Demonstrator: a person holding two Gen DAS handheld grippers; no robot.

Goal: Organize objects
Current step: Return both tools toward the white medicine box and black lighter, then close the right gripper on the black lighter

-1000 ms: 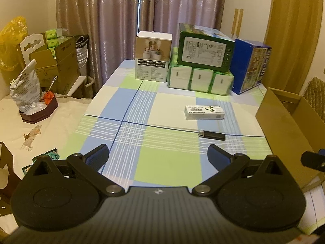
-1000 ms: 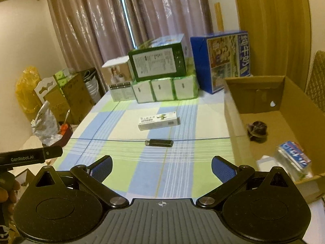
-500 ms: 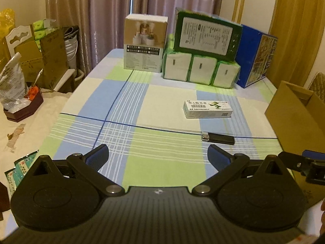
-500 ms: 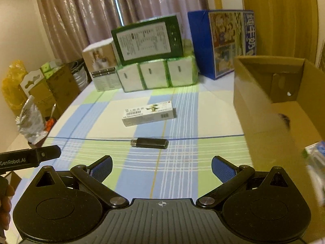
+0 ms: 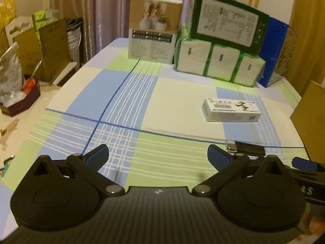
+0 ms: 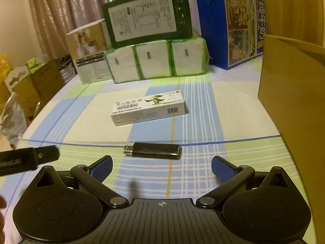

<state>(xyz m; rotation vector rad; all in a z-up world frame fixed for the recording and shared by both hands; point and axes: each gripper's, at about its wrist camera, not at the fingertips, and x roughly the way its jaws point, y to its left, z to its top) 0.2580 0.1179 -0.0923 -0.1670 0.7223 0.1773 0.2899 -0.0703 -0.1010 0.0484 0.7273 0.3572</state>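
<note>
A black lighter (image 6: 152, 150) with a metal head lies crosswise on the checked tablecloth, just ahead of my right gripper (image 6: 161, 168), which is open with nothing in it. Behind the lighter lies a white medicine box (image 6: 148, 109) with a green bird print. In the left wrist view the lighter (image 5: 246, 150) lies past the right fingertip of my open, empty left gripper (image 5: 158, 156), and the medicine box (image 5: 231, 112) is farther off to the right. A brown cardboard box (image 6: 292, 93) stands at the table's right side.
At the table's far end stand a beige product box (image 5: 154, 32), a green-wrapped tissue pack (image 6: 156, 61) with a dark green box (image 6: 148, 16) on top, and a blue carton (image 6: 229, 24). Cardboard boxes and bags (image 5: 30, 46) crowd the floor at left.
Both grippers have moved forward and lower over the table; the lighter and medicine box now look closer. The cardboard box's inside has slid out of the right wrist view. Both stay open.
</note>
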